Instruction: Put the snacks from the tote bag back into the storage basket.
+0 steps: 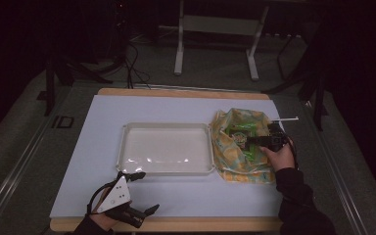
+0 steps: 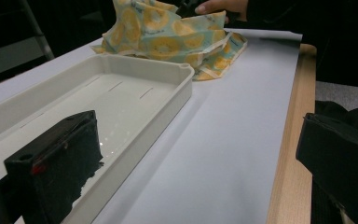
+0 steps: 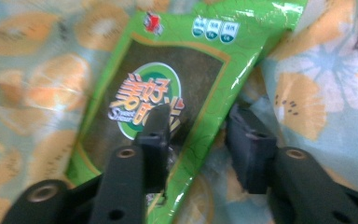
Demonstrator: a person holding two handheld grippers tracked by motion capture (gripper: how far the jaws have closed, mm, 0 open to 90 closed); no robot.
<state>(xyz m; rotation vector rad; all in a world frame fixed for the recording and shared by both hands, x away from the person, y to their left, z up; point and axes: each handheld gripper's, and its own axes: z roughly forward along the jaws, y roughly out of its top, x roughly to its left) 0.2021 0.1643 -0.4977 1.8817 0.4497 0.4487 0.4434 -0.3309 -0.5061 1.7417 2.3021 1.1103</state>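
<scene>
**Mika:** Right gripper view is giving us the detail: a green snack packet [image 3: 168, 88] is lying on the fruit-print cloth bag [image 3: 326, 93], and the right gripper [image 3: 198, 130] is straddling the packet's lower right edge, one jaw lying over the printed face, the other just off the edge over the cloth.

**Jon:** Is it gripping yet?

**Mika:** I'd say not. The jaws are standing partly apart with the packet's edge between them, and I'm not seeing the pads pressing on the foil. My guess is that the hand is lining up on the edge because a flat packet offers nothing else to pinch.

**Jon:** High view is telling me where all that sits. The bag [image 1: 240, 147] is lying at the right of the desk [image 1: 186, 196], just beside the white tray [image 1: 166, 169], and the right gripper [image 1: 254, 142] is reaching into the bag's open mouth from the person's side. The packet [image 1: 242, 129] is showing there as green patches inside the folds.

**Mika:** And the tray looks bare, so I'm reading it as the place the packet is meant to go. That would explain why it is set so close to the bag.

**Jon:** The left gripper [image 1: 139, 193] is resting at the desk's near edge, below the tray's near left corner, jaws wide apart and holding nothing. Probably just waiting out of the way.

**Mika:** Left gripper view is adding what the overhead shot flattens: the tray's raised wall [image 2: 168, 100], the slots in its floor, and the bag [image 2: 168, 37] bunched up beyond it.
</scene>
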